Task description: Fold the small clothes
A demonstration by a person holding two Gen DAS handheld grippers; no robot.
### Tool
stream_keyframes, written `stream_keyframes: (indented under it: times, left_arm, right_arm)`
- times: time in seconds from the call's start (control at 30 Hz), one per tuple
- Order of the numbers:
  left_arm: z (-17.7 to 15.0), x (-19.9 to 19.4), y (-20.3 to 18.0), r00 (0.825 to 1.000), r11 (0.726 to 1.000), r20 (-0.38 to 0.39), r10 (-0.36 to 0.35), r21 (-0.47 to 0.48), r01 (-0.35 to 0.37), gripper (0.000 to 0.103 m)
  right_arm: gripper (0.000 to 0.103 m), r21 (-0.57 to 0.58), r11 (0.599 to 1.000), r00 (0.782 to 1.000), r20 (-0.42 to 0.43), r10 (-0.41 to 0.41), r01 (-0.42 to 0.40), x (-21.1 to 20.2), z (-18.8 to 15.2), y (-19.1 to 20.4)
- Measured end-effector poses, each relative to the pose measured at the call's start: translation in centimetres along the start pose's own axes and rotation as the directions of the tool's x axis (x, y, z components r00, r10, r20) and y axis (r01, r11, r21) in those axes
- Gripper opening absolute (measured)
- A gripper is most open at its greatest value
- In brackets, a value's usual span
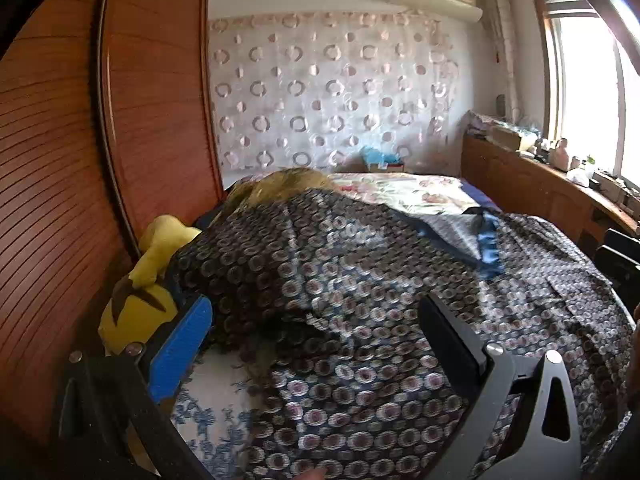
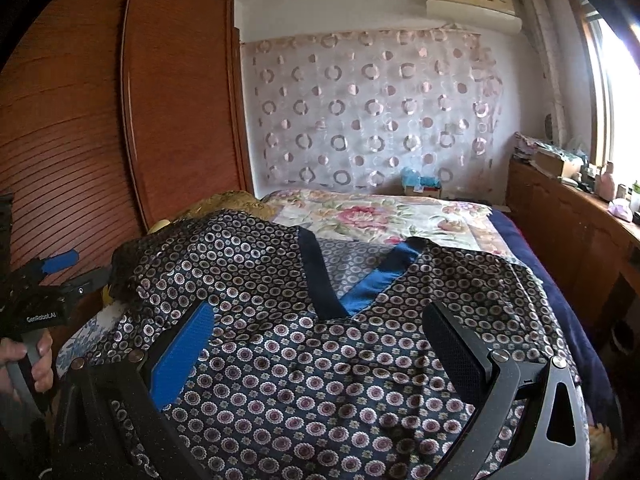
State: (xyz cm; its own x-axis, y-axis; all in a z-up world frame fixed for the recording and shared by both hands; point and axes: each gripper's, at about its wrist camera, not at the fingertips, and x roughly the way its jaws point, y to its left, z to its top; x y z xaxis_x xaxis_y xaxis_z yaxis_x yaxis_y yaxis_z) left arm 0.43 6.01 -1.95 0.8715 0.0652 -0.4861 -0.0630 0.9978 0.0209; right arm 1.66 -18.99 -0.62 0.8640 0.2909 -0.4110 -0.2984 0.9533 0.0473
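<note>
A dark blue shirt [image 2: 304, 368] printed with small pink and white circles lies spread on the bed [image 2: 568, 312], its long axis running from the near edge toward the far end. Its V-neck, trimmed in plain blue bands, points away toward the flowered sheet [image 2: 380, 216]. The cloth is rumpled and humps up at the left edge over a yellow soft toy [image 1: 140, 312]. The left gripper [image 1: 316, 344] and right gripper [image 2: 320, 344] both hover over it with fingers wide apart, clamping nothing.
</note>
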Motion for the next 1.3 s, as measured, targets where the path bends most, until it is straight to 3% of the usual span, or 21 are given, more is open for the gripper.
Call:
stream_keyframes:
  times: [0.33, 0.57, 0.7, 1.0, 1.17, 1.3]
  left_arm:
    - [-0.8, 1.8, 3.7, 0.999, 1.000, -0.049, 0.021, -0.009, -0.021, 0.103]
    - [-0.8, 3.9, 6.4, 0.994, 0.998, -0.104, 0.046, 0.041, -0.042, 0.103]
    - [-0.8, 5.5, 8.1, 0.989, 1.000, -0.151, 0.004, 0.026, 0.000, 0.102]
    - [0.2, 9.4, 10.4, 0.973, 0.999, -0.225, -0.041, -0.017, 0.038, 0.079]
    - [1.1, 11.0, 12.0, 0.973, 0.999, -0.231, -0.019, -0.034, 0.011, 0.077]
    - [1.2, 12.5, 13.4, 0.967, 0.994, -0.241, -0.082, -0.090, 0.062, 0.076]
  right_arm:
    - [0.103, -0.023, 0.998, 0.997, -0.032, 0.064, -0.064, 1.6, 0.6, 0.3]
    - [0.103, -0.033, 0.993, 0.991, -0.069, 0.111, -0.113, 2.7, 1.2, 0.2]
    - [0.103, -0.043, 0.985, 0.980, -0.118, 0.163, -0.169, 3.8, 1.2, 0.5]
    - [0.103, -0.073, 0.963, 0.947, -0.216, 0.239, -0.259, 6.0, 0.7, 2.2]
    - [0.103, -0.079, 0.957, 0.939, -0.229, 0.255, -0.279, 6.3, 0.5, 2.4]
    - [0.103, -0.077, 0.954, 0.934, -0.240, 0.264, -0.289, 6.4, 0.2, 2.3]
